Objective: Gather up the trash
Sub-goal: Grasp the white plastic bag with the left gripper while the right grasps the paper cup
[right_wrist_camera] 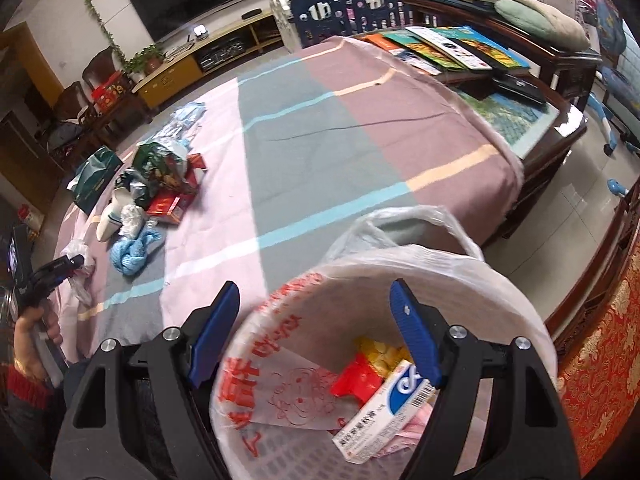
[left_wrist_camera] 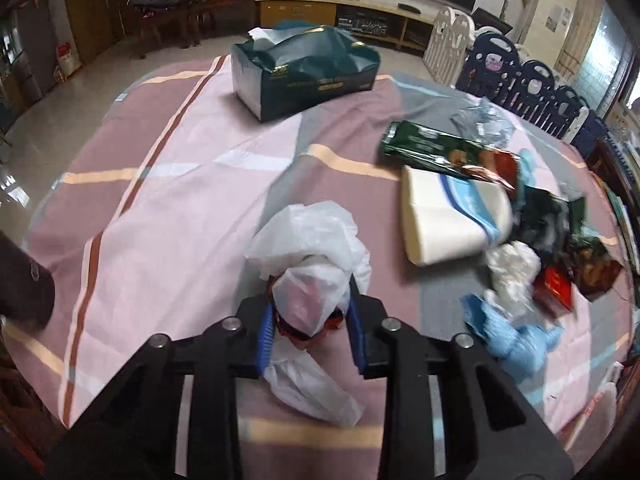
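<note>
My left gripper [left_wrist_camera: 312, 320] is shut on a crumpled white plastic bag [left_wrist_camera: 308, 248] with something red inside, low over the striped cloth. A trash pile lies to its right: a green snack wrapper [left_wrist_camera: 436, 152], a white tissue pack [left_wrist_camera: 444, 216], a white wad [left_wrist_camera: 512, 272], blue crumpled gloves [left_wrist_camera: 516, 344]. My right gripper [right_wrist_camera: 316, 328] is open, its fingers on either side of the rim of a bin lined with a white bag [right_wrist_camera: 400, 360]. The bin holds a medicine box [right_wrist_camera: 384, 416] and red and yellow wrappers. The left gripper also shows at the right wrist view's left edge [right_wrist_camera: 64, 268].
A dark green gift box [left_wrist_camera: 304, 68] stands at the far side of the table. The striped cloth [right_wrist_camera: 320, 140] covers the round table. A side table with books [right_wrist_camera: 460, 52] stands beyond the far right edge. Playpen fencing [left_wrist_camera: 520, 80] borders the table.
</note>
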A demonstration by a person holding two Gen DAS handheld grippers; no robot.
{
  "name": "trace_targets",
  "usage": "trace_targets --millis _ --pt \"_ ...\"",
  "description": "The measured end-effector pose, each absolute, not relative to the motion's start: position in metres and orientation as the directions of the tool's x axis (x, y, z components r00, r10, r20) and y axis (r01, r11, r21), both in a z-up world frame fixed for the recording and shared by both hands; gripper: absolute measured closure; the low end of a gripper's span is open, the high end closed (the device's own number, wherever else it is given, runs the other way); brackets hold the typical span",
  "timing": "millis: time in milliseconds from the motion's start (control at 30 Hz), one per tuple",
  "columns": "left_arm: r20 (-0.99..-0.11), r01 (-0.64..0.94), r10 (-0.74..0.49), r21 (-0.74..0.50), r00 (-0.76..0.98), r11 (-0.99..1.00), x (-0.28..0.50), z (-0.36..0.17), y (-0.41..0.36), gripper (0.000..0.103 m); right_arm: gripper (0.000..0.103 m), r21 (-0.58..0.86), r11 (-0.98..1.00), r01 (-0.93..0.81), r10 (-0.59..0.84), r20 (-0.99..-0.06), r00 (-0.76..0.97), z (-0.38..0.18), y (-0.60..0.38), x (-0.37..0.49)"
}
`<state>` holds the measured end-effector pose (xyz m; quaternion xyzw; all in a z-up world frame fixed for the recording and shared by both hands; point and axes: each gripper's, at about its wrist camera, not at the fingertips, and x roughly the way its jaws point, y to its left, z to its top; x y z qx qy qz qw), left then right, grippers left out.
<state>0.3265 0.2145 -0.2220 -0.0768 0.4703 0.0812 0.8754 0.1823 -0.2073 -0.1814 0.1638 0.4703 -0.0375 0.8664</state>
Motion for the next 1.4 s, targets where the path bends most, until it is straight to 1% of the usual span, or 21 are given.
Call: trace_targets --millis 33,67,133,200,267,400,467,667,767,867,967,1033,1167,1200,1233,1300,1400 --pt "-0.819 -0.223 0.079 -0.061 0.568 0.973 0.315 -0.213 0.213 0.074 0.027 0.255 0.946 0.202 0.103 -0.823 0.558 -0.180 -0.199 0.188" --pt "-0.805 -0.233 0.069 -0.088 0.589 0.968 0.305 -0.203 0.213 0.074 0.027 0.258 0.949 0.182 0.115 -0.819 0.562 -0.180 -0.190 0.194" --pt "-0.787 -0.218 -0.027 -0.204 0.617 0.955 0.280 -0.187 0.214 0.074 0.027 0.257 0.955 0.147 0.132 -0.815 0.565 -0.178 -0.171 0.207" --pt "-0.768 -0.220 -0.050 -0.245 0.638 0.944 0.256 -0.177 0.210 0.074 0.027 0.263 0.960 0.094 0.164 -0.804 0.571 -0.176 -0.146 0.222" --pt "-0.761 -0.208 -0.057 -0.247 0.646 0.946 0.232 -0.174 0.203 0.074 0.027 0.250 0.968 0.033 0.185 -0.793 0.580 -0.172 -0.118 0.237" --pt "-0.780 -0.193 -0.045 -0.210 0.625 0.959 0.206 -0.182 0.192 0.074 0.027 0.210 0.974 -0.086 0.221 -0.795 0.565 -0.173 -0.054 0.267" --pt "-0.788 -0.194 -0.065 -0.230 0.612 0.954 0.204 -0.191 0.192 0.074 0.027 0.198 0.972 -0.127 0.235 -0.802 0.549 -0.176 -0.026 0.281" --pt "-0.794 -0.247 -0.077 -0.277 0.603 0.929 0.203 -0.208 0.211 0.073 0.027 0.155 0.970 -0.189 0.233 -0.817 0.528 -0.177 0.036 0.333" --pt "-0.792 -0.270 -0.076 -0.294 0.606 0.917 0.203 -0.211 0.219 0.072 0.027 0.122 0.974 -0.191 0.207 -0.824 0.528 -0.180 0.067 0.360" --pt "-0.790 -0.283 -0.073 -0.302 0.608 0.910 0.204 -0.214 0.224 0.072 0.010 0.038 0.979 -0.199 0.139 -0.843 0.520 -0.192 0.101 0.388" --pt "-0.786 -0.279 -0.081 -0.311 0.612 0.908 0.206 -0.215 0.225 0.072 0.009 -0.061 0.977 -0.203 0.048 -0.871 0.489 -0.212 0.123 0.409" --pt "-0.785 -0.275 -0.082 -0.310 0.614 0.910 0.207 -0.216 0.224 0.071 0.009 -0.121 0.972 -0.204 -0.016 -0.893 0.450 -0.229 0.133 0.423" --pt "-0.786 -0.272 -0.093 -0.319 0.611 0.908 0.209 -0.218 0.225 0.071 0.009 -0.178 0.963 -0.200 -0.077 -0.899 0.432 -0.247 0.138 0.434" --pt "-0.786 -0.272 -0.094 -0.321 0.611 0.907 0.209 -0.218 0.225 0.071 0.016 -0.165 0.967 -0.195 -0.067 -0.901 0.429 -0.249 0.135 0.434" --pt "-0.786 -0.273 -0.095 -0.321 0.611 0.907 0.209 -0.219 0.225 0.071 0.020 -0.140 0.971 -0.192 -0.046 -0.905 0.422 -0.250 0.130 0.433" --pt "-0.786 -0.275 -0.093 -0.321 0.611 0.906 0.209 -0.219 0.225 0.071 0.020 -0.102 0.976 -0.193 -0.010 -0.904 0.426 -0.248 0.123 0.427" --pt "-0.788 -0.276 -0.086 -0.313 0.610 0.909 0.210 -0.220 0.224 0.071 0.020 -0.064 0.977 -0.204 0.041 -0.880 0.472 -0.229 0.112 0.408"
